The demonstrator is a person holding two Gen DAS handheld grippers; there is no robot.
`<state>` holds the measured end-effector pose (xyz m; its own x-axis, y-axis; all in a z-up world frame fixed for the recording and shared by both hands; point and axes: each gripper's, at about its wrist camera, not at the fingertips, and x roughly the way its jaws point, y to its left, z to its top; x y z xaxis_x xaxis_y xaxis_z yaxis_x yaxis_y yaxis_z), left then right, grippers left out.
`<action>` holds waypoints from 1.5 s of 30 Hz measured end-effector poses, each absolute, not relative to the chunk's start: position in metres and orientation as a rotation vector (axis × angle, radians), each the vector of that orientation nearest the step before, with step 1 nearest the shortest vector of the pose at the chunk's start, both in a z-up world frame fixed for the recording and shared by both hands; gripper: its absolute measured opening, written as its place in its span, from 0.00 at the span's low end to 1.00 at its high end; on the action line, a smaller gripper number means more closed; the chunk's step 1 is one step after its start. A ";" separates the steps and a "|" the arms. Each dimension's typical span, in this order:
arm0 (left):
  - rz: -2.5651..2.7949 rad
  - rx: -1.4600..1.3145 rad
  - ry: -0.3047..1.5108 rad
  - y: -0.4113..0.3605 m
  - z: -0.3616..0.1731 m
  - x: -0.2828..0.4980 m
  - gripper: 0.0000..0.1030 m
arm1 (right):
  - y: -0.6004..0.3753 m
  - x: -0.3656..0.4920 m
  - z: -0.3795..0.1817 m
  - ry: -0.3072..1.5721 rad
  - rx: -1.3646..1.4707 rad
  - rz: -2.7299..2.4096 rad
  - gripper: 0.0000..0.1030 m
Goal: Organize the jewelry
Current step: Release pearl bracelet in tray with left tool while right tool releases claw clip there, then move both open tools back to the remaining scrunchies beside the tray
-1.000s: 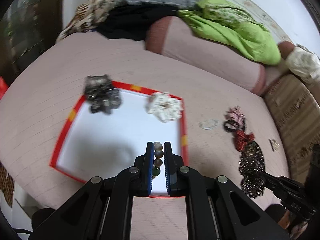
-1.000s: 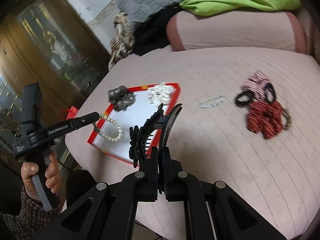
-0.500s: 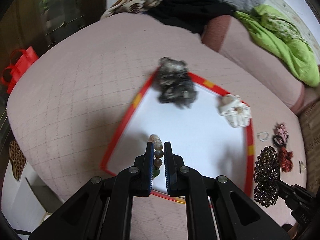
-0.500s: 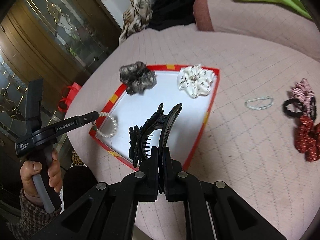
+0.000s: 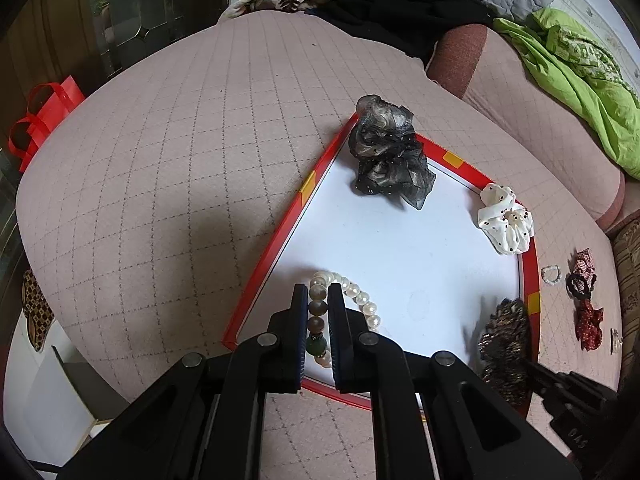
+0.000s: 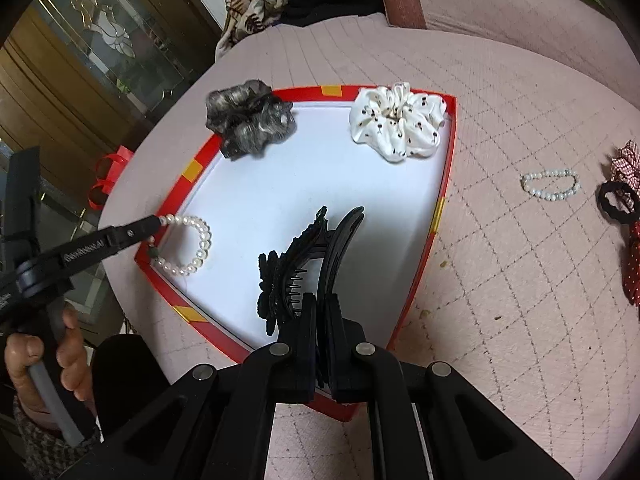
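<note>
A white tray with a red rim (image 5: 280, 240) (image 6: 444, 184) lies on the pink quilted bed. My left gripper (image 5: 318, 300) (image 6: 154, 226) is shut on a pearl bracelet (image 5: 360, 298) (image 6: 196, 248) that hangs onto the tray's near-left corner. My right gripper (image 6: 320, 304) is shut on a black flower hair claw clip (image 6: 304, 256) (image 5: 504, 340) held low over the tray's near side. A grey-black scrunchie (image 5: 384, 156) (image 6: 248, 116) and a white dotted scrunchie (image 5: 506, 224) (image 6: 400, 124) lie at the tray's far corners.
Outside the tray to the right lie a small pearl bracelet (image 6: 552, 186) (image 5: 551, 274), a black hair tie (image 6: 616, 202), a checked scrunchie (image 5: 585, 260) and a red dotted scrunchie (image 5: 588, 322). A bolster with green cloth (image 5: 580, 80) lies behind. A red bag (image 5: 40, 116) sits beyond the bed's left edge.
Both grippers have come lower and closer over the tray. The pearl bracelet now rests on the tray's near-left corner, and the hair clip has moved over the tray's white surface.
</note>
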<state>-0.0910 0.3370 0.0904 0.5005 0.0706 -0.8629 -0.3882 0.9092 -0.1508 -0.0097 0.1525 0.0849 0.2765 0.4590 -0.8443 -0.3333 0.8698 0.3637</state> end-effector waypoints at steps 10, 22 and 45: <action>0.294 -0.373 0.960 0.338 0.112 -0.105 0.28 | 0.154 -0.020 0.088 1.151 0.086 0.507 0.08; 0.280 -0.233 0.876 0.287 0.158 -0.116 0.40 | 0.114 -0.056 0.138 0.985 0.047 0.434 0.41; -0.018 0.031 0.886 0.121 0.187 -0.104 0.43 | -0.033 -0.089 0.147 0.940 0.132 0.158 0.46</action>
<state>-0.1044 0.1205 0.1874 0.6324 -0.0030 -0.7747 0.0289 0.9994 0.0197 -0.0891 -0.0332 0.1473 0.5799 0.1921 -0.7917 -0.0772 0.9804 0.1813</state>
